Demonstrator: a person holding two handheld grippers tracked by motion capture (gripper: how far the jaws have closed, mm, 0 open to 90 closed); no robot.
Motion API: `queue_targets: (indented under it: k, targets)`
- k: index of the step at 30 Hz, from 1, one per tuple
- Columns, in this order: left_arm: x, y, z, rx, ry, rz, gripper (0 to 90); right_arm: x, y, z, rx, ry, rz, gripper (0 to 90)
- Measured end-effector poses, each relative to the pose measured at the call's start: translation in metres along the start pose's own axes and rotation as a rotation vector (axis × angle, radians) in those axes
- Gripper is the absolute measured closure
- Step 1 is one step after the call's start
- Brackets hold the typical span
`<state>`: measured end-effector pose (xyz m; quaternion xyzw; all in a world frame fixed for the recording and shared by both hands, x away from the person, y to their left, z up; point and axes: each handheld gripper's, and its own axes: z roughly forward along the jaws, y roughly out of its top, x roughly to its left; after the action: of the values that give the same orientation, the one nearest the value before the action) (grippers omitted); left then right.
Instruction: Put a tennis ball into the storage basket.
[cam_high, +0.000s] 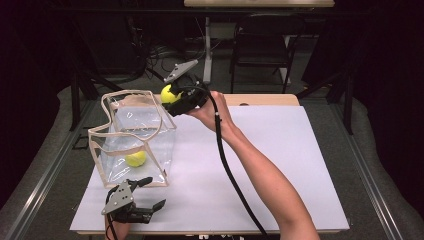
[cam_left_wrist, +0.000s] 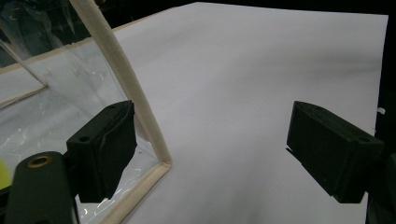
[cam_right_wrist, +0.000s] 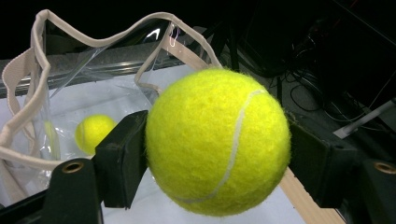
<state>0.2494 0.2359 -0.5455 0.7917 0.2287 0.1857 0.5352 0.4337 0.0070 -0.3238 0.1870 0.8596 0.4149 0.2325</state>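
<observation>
A clear plastic bag (cam_high: 132, 142) with beige trim stands open at the table's left. One yellow tennis ball (cam_high: 135, 159) lies inside it on the bottom, and that inner ball (cam_right_wrist: 93, 132) also shows through the bag's mouth in the right gripper view. My right gripper (cam_high: 175, 97) is raised beside the bag's far right rim, shut on a second tennis ball (cam_right_wrist: 218, 142), seen as a ball (cam_high: 168, 93) in the high view. My left gripper (cam_high: 152, 192) rests open near the table's front left edge, its jaws wide apart beside the bag's bottom corner (cam_left_wrist: 161, 163).
The white table top (cam_high: 260, 165) stretches to the right of the bag. A black folding chair (cam_high: 262, 42) and a table leg (cam_high: 207, 47) stand beyond the far edge, with cables on the floor. A black cable (cam_high: 230, 170) trails along the right forearm.
</observation>
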Motion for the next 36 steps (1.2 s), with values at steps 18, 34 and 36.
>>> queue_targets:
  k: [18,34,36]
  targets:
    - [0.0,0.0,0.0,0.0,-0.001,0.0,15.8,0.014,0.016,0.008,-0.002,0.021,-0.033,26.0]
    - [0.0,0.0,0.0,-0.001,0.004,-0.001,15.8,0.023,0.024,0.017,0.007,0.04,-0.056,26.0]
    - [0.0,0.0,0.0,0.0,-0.002,0.0,15.8,0.024,0.024,0.018,0.012,0.038,-0.058,26.0]
